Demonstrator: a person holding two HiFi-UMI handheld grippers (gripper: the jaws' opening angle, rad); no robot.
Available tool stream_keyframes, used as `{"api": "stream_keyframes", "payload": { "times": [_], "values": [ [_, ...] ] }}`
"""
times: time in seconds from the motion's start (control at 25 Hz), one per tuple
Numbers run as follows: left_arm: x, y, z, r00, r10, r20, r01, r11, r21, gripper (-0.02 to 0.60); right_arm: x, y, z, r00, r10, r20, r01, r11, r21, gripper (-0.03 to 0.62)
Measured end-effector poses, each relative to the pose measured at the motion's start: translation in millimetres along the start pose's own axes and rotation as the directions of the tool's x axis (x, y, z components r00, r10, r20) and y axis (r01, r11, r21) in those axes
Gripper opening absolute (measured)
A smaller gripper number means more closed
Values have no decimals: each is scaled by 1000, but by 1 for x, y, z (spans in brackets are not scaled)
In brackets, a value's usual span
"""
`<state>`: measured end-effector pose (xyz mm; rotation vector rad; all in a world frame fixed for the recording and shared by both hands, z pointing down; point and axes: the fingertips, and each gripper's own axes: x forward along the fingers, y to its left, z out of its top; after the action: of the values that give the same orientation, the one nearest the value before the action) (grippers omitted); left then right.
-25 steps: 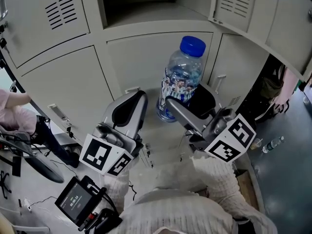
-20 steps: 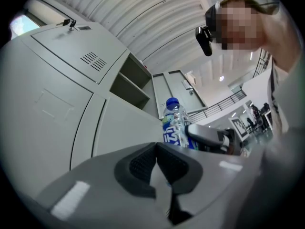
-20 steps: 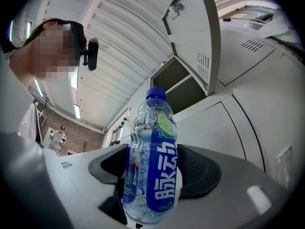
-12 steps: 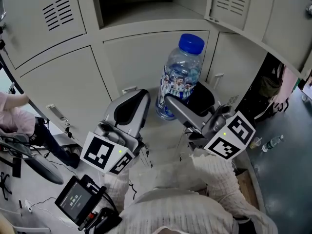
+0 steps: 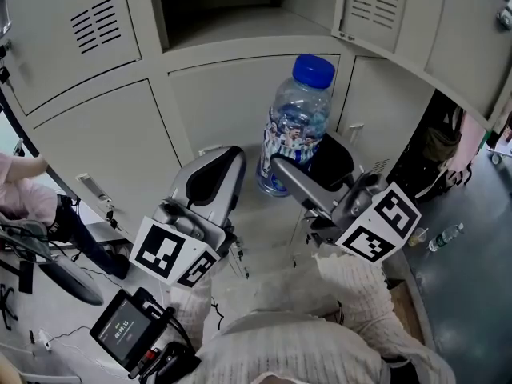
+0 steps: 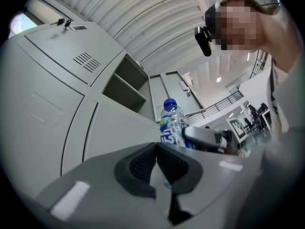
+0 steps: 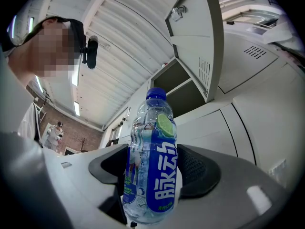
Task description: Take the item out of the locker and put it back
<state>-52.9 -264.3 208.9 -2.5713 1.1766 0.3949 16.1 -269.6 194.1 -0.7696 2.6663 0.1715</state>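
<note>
- While the locker (image 5: 232, 6) shelf sits open above, its edge could catch the bottle (image 5: 298, 118), held upright outside.
- Right tool (image 5: 308, 174) clamps the bottle low; it may tilt.
- Left tool (image 5: 214, 174), closed and empty, cannot steady it.

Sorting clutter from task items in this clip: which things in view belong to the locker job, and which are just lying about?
Job in hand:
- bottle, gripped by the right gripper
- open locker above it

Lying about:
- floor bottle, far right
- screen device, lower left
- left gripper, shut on nothing, beside the bottle
</note>
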Motion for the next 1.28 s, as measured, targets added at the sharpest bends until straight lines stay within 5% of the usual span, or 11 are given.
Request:
{"api": "stream_keyframes", "payload": {
  "times": [0.56, 0.76, 1.08, 1.28],
  "values": [
    [23, 5, 57, 992, -25, 126, 12, 995, 102, 9, 41, 15, 95, 998, 62, -4, -59, 938, -341, 325],
    [29, 0, 85, 982, -53, 180, 26, 989, 146, 9, 54, 16, 114, 1000, 16, -24, -25, 902, -430, 325],
    [39, -9, 103, 971, -103, 214, 70, 985, 156, 9, 84, 13, 147, 989, -118, -90, 31, 756, -654, 325],
    [39, -9, 115, 961, -111, 253, 72, 985, 159, 9, 109, 0, 163, 967, -213, -143, 21, 622, -783, 325]
  ]
}}
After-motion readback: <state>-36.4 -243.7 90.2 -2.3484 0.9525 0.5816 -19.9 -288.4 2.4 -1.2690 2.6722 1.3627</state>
